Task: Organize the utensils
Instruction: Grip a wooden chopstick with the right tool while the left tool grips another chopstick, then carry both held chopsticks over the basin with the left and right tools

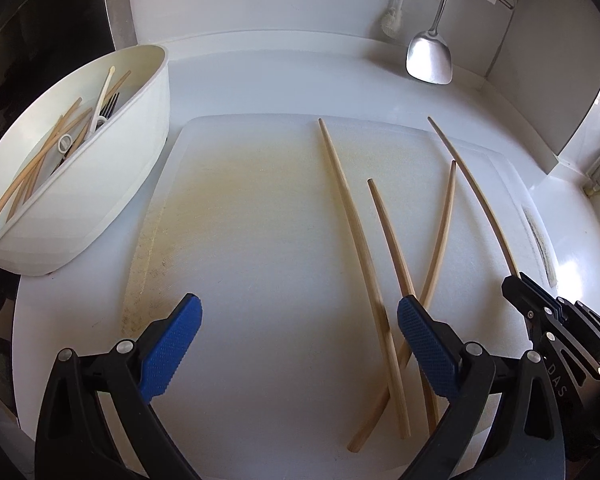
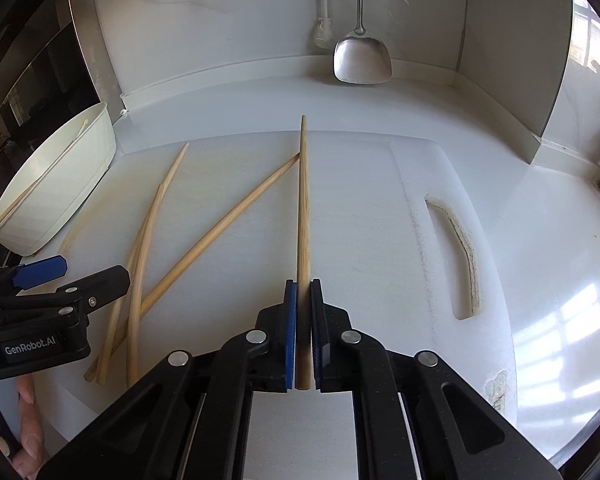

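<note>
Three wooden chopsticks (image 1: 360,248) lie crossed on the white cutting board (image 1: 240,220); they also show in the right wrist view (image 2: 148,240). My right gripper (image 2: 304,292) is shut on a fourth chopstick (image 2: 303,200), which points away over the board. It also shows in the left wrist view (image 1: 472,196), with the right gripper (image 1: 516,280) at its near end. My left gripper (image 1: 300,320) is open and empty, low over the board beside the loose chopsticks. A white oval utensil holder (image 1: 100,184) at the left holds chopsticks, forks and white utensils.
A steel spatula (image 1: 430,56) and a white brush (image 1: 392,16) hang on the back wall. A dark appliance (image 2: 28,80) stands at the far left. The board's handle slot (image 2: 464,256) is at the right. The white counter (image 2: 560,260) runs to a wall corner at right.
</note>
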The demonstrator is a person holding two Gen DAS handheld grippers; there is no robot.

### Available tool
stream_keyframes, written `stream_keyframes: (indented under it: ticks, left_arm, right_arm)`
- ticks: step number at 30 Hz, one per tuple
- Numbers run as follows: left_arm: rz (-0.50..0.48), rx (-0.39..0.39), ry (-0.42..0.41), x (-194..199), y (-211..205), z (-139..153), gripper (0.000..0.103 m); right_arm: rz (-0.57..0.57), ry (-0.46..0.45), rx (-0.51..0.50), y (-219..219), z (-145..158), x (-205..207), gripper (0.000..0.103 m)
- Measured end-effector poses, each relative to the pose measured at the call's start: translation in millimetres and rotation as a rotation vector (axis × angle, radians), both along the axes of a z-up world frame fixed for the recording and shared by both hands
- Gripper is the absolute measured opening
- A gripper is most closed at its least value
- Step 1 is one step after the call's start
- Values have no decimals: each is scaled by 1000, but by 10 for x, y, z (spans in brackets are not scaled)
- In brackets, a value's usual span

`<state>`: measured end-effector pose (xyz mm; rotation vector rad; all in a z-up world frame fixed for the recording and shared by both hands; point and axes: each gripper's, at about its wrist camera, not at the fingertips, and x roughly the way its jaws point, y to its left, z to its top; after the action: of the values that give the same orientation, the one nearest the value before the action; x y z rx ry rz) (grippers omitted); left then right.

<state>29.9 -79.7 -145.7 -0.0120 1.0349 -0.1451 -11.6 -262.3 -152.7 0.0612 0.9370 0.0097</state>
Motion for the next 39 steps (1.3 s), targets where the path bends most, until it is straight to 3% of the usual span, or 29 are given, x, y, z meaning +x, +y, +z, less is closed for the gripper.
stream_keyframes:
  ticks: [6,11,17,20,22,30,39]
  left_arm:
    - [-8,61,-1,23,-41,-81,96]
    - [-13,58,-15,40,-58,-78,95]
    - [-54,54,-45,14,-72,-18,61]
    - [-61,46,-45,27,-42,11,34]
    - [-71,42,-40,28,-32,21,10]
    - [-62,-8,-14,-7,47,77,7]
    - [-39,-71,-46,-87,150,393,7]
  right_arm:
    - [-7,2,-2,-7,5,-20,7]
    - [-5,6,-15,34,5,38,7]
    - [27,19,-53,158,2,197,7]
    - [46,22,-67,201,-2,231,8]
    - [49,26,-57,191,1,226,8]
    - [21,6,30,105,65,101,6]
    - [8,-43,73,62,371,-30,6]
